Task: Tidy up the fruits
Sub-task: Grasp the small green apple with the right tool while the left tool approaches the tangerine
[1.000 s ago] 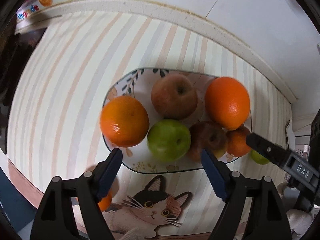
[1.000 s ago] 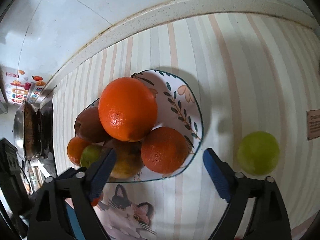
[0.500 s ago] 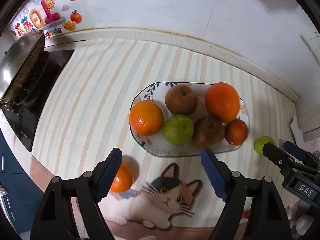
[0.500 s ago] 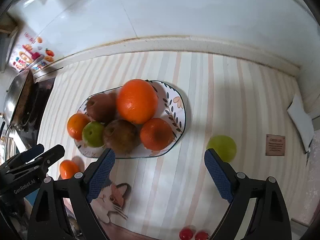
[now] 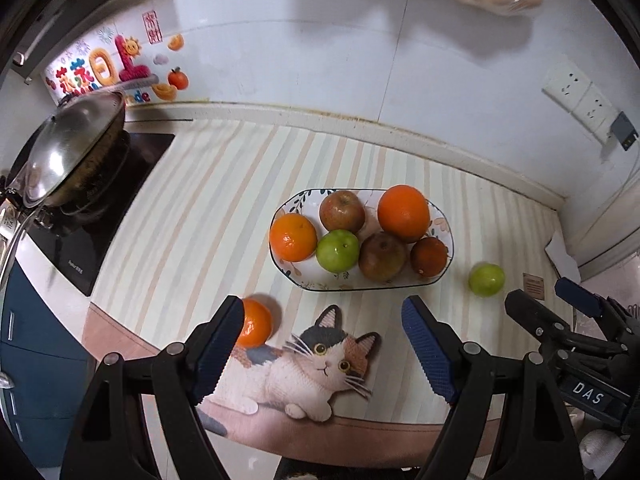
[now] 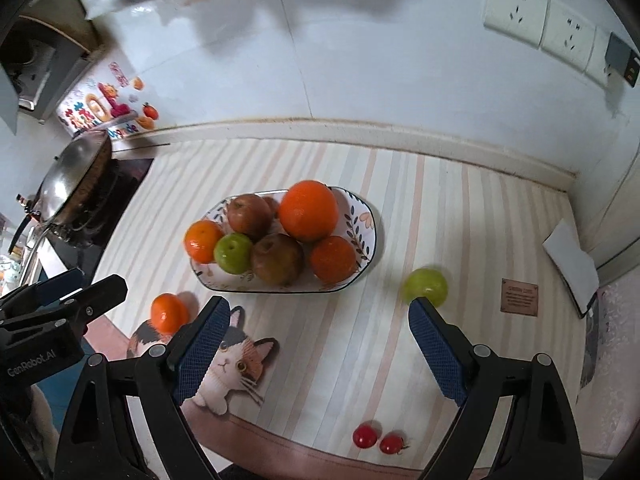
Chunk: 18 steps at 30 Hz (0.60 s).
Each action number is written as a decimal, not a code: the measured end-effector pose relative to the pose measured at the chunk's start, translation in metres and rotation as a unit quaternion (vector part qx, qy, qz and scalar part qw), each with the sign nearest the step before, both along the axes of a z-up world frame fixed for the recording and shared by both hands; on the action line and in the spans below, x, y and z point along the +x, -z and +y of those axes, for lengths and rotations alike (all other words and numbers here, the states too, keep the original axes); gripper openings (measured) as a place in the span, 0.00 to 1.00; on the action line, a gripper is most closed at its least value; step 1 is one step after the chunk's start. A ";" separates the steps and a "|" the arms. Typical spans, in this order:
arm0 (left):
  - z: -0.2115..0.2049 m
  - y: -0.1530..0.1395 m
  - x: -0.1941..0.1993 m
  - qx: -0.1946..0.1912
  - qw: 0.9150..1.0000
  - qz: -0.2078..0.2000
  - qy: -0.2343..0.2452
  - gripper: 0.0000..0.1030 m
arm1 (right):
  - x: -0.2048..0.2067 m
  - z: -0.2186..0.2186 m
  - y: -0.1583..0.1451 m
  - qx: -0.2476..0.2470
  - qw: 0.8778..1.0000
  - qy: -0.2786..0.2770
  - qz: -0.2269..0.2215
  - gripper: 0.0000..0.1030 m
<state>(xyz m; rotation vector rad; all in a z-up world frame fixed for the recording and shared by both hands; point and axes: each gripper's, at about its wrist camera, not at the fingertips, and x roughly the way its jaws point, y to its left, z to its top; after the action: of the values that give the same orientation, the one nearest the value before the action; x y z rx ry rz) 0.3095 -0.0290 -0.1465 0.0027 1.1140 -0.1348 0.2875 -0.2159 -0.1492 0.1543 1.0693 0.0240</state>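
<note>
A leaf-patterned plate (image 5: pixel 440 276) (image 6: pixel 366 220) on the striped mat holds several fruits: oranges, reddish apples and a green apple (image 5: pixel 337 250) (image 6: pixel 233 253). Off the plate lie a small orange (image 5: pixel 256 322) (image 6: pixel 168 312) at its near left and a green fruit (image 5: pixel 486 279) (image 6: pixel 426 286) at its right. Two small red fruits (image 6: pixel 378 438) sit near the mat's front edge. My left gripper (image 5: pixel 322 346) hangs open and empty high above the cat picture. My right gripper (image 6: pixel 318 346) is open and empty too, well above the mat. Each gripper shows at the edge of the other's view.
A lidded wok (image 5: pixel 64 156) (image 6: pixel 74 176) sits on a black hob at the left. White tiled wall with sockets (image 6: pixel 540 26) runs behind. A folded white paper (image 6: pixel 570 258) and a small brown card (image 6: pixel 519 296) lie at the right. The counter's front edge is just below the cat picture (image 5: pixel 312 364).
Both grippers have risen and drawn back from the plate, so the fruits look smaller and the hob, wall and loose fruits have come into view. Jaws stayed open.
</note>
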 end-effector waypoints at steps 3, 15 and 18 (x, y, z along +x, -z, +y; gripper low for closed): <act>0.002 -0.009 -0.012 0.001 1.000 -0.011 -0.002 0.78 | -0.015 0.004 -0.018 -0.006 1.000 -0.007 -0.018 0.90; 0.008 -0.023 -0.036 -0.003 1.000 -0.028 -0.012 0.78 | -0.042 0.012 -0.048 0.009 0.999 -0.020 -0.042 0.90; 0.009 -0.023 -0.037 -0.003 0.999 -0.030 -0.012 0.78 | -0.043 0.014 -0.050 0.015 0.999 -0.019 -0.043 0.90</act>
<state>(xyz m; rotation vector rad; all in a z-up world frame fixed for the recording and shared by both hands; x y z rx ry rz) 0.2729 -0.0201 -0.1233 -0.0125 1.0536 -0.1157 0.2446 -0.2024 -0.0993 0.1578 0.9859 0.0805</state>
